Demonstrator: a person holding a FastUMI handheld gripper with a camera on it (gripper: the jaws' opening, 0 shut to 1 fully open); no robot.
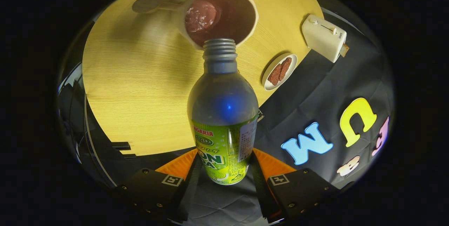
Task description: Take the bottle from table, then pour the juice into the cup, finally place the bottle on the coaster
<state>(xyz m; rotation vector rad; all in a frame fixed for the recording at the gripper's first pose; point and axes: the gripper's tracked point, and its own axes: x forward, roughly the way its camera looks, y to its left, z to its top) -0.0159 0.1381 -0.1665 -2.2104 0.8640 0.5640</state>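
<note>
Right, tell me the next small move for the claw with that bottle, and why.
Probably ease the tilt back toward upright. The claw is shut on the bottle, whose uncapped mouth already sits at the near rim of the cup, and the cup looks filled with dark liquid. After that, carry it to the coaster beyond the cup.

The tool [223, 170] grips a soda bottle [223, 113] by its lower body, one finger pressing each side. The bottle is uncapped and its threaded mouth sits at the rim of a white cup [219, 15] holding dark liquid. On the wooden counter [140, 78], a round coaster [147, 2] lies beside the cup, with a small plate of brown biscuits [279, 71] and a white toaster [324, 37] near the counter's edge.
</note>
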